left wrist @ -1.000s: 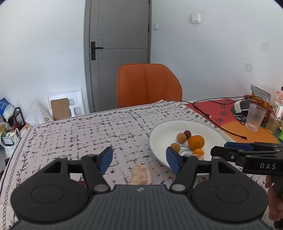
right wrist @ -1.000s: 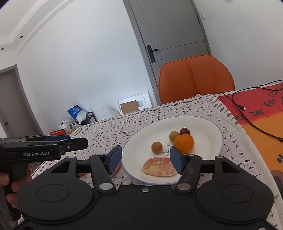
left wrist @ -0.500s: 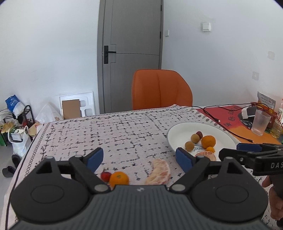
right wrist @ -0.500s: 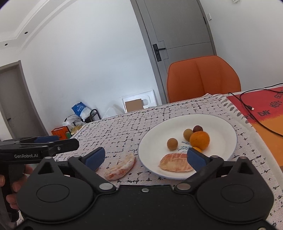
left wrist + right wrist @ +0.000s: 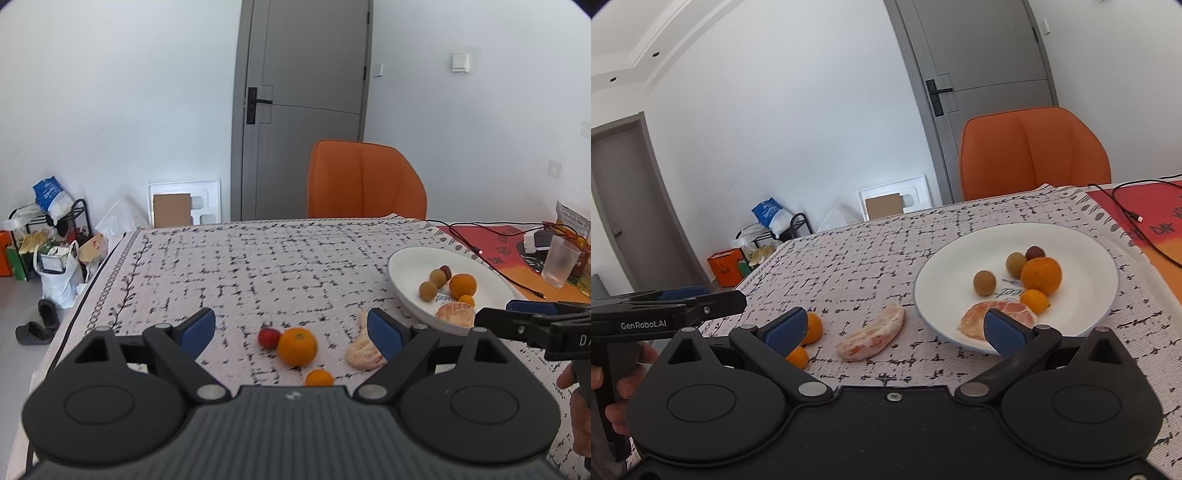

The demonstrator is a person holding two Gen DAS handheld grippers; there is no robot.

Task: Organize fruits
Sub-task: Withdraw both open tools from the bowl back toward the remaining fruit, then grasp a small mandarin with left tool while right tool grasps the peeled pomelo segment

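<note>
A white plate (image 5: 923, 295) holds an orange (image 5: 1041, 276), a peeled citrus piece (image 5: 993, 314), a kumquat and small brown and dark red fruits. On the cloth beside it lies another peeled piece (image 5: 873, 334). In the left wrist view an orange (image 5: 297, 346), a small red fruit (image 5: 268, 337) and a kumquat (image 5: 319, 378) lie on the cloth between the fingers of my left gripper (image 5: 290, 330), which is open and empty. My right gripper (image 5: 894, 330) is open wide and empty, above the loose peeled piece and the plate's near rim.
An orange chair (image 5: 365, 181) stands behind the table, with a grey door beyond it. A black cable (image 5: 480, 240), a plastic cup (image 5: 559, 264) and packets sit on the red mat at the far right. Bags and a rack crowd the floor at left.
Both grippers opened wider. The right jaws had stood around the peeled piece on the plate and have drawn back to the left. The left gripper moved left, bringing the loose orange, red fruit and kumquat into view.
</note>
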